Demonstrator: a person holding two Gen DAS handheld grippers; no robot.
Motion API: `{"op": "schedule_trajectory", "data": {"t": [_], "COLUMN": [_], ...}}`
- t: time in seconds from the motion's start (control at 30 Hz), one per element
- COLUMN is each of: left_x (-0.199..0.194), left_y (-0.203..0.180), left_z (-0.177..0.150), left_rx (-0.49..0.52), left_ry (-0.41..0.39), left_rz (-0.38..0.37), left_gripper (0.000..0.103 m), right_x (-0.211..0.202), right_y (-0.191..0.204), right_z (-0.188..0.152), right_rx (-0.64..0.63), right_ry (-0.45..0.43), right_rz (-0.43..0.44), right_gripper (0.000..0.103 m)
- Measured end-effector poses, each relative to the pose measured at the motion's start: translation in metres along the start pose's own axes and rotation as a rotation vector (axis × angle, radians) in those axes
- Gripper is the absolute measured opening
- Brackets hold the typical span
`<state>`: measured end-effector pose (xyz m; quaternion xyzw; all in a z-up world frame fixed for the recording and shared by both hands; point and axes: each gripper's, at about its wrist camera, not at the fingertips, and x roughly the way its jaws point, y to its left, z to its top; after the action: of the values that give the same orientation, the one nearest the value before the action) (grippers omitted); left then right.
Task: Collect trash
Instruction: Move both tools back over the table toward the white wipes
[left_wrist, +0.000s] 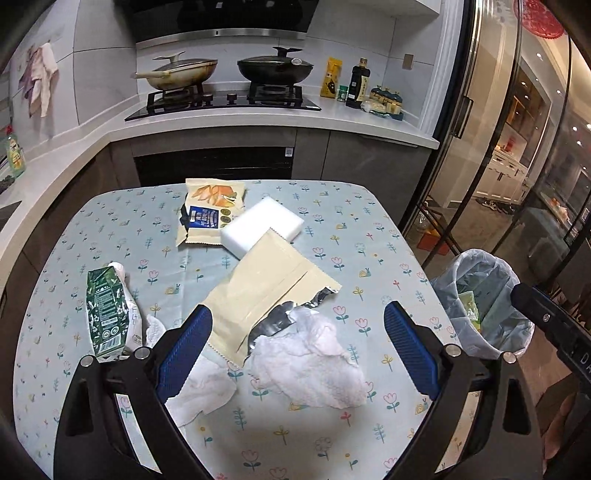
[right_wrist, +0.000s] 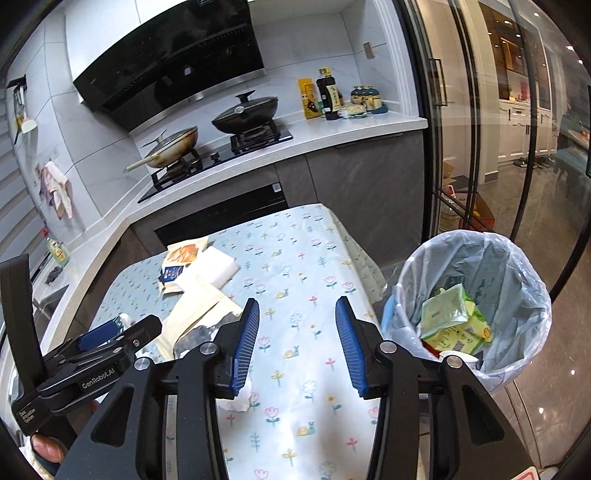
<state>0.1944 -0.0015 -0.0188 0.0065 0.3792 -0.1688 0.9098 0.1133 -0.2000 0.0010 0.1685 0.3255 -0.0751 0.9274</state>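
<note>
Left wrist view: left gripper (left_wrist: 297, 343) wide open w/ nothing held, straddling crumpled tissue (left_wrist: 314, 373) beside the torn wrapper (left_wrist: 266, 291), likely lined up to grab. Right gripper (right_wrist: 297, 345) empty, jaws apart, near the bin (right_wrist: 476, 258).

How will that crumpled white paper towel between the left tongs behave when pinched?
The crumpled paper towel looks limp and very light, so it will probably sag and trail from the left tongs. Its edge lies on the torn foil wrapper, which may get dragged along.
</note>
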Motion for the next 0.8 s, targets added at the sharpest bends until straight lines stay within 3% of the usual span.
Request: {"op": "schedule_trajectory", "data": {"t": [0.4,0.8], "left_x": [-0.001,0.013], "left_y": [0.065,0.105], "left_z": [-0.024,-0.052], "left_rx": [-0.075,-0.105], "left_ry": [0.052,0.127], "left_rz": [0.074,0.114], "left_gripper": [0.093,0.093], "right_x": [0.027,0.069], "right_y": [0.044,0.071], "right_z": [-0.025,-0.048], "right_rx": [-0.056,-0.084], "right_ry": [0.076,0.161], "right_rz": [0.042,0.058], "right_gripper": [0.048,0.049]}}
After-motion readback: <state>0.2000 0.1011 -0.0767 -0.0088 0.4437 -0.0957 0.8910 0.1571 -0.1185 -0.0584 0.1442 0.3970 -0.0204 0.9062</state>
